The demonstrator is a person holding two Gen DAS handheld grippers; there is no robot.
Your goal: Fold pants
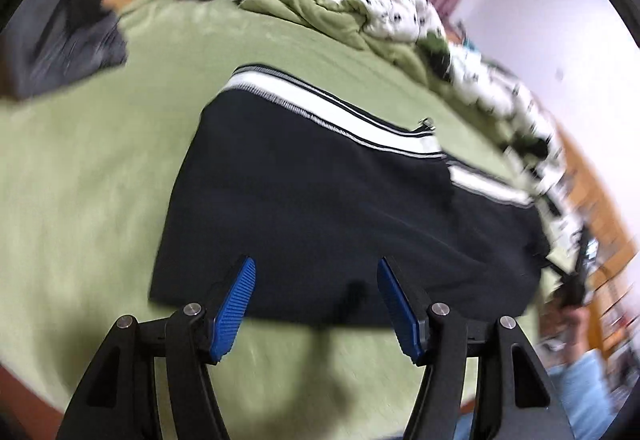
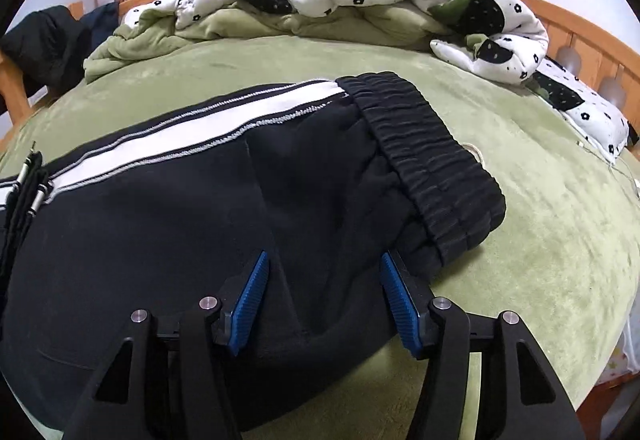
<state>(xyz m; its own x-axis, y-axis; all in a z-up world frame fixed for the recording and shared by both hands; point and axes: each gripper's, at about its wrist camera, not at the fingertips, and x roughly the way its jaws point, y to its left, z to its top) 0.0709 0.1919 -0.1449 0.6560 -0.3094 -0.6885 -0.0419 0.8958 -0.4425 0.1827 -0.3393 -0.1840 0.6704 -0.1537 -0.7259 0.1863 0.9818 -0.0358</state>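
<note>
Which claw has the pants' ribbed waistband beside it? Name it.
The right claw: the ribbed waistband lies just past its right finger. The left claw faces only plain black fabric.

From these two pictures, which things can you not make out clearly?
- Left wrist view: the quilt and the shelves at the right are smeared by motion blur.
- Right wrist view: the left end of the pants is cut off by the picture edge.
- Both views: the folded layers underneath are hidden by the top layer.
</note>
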